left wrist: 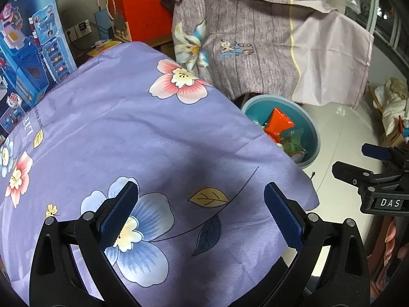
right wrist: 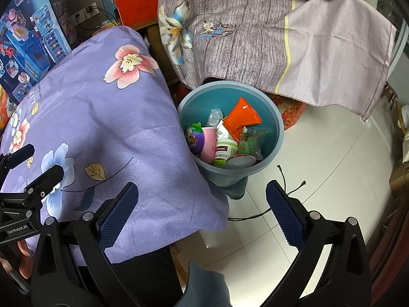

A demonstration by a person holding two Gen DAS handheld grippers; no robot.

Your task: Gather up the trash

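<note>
A blue-grey trash bin stands on the white floor beside the table and holds an orange wrapper, a pink cup, a green-white Swisse bottle and other wrappers. It also shows in the left wrist view, partly hidden by the table edge. My left gripper is open and empty above the purple floral tablecloth. My right gripper is open and empty, over the table corner and floor, short of the bin. The right gripper shows at the right of the left view.
A grey-pink cloth drapes over furniture behind the bin. A blue toy box and an orange box stand at the back left. A thin black cable lies on the floor tiles near the bin.
</note>
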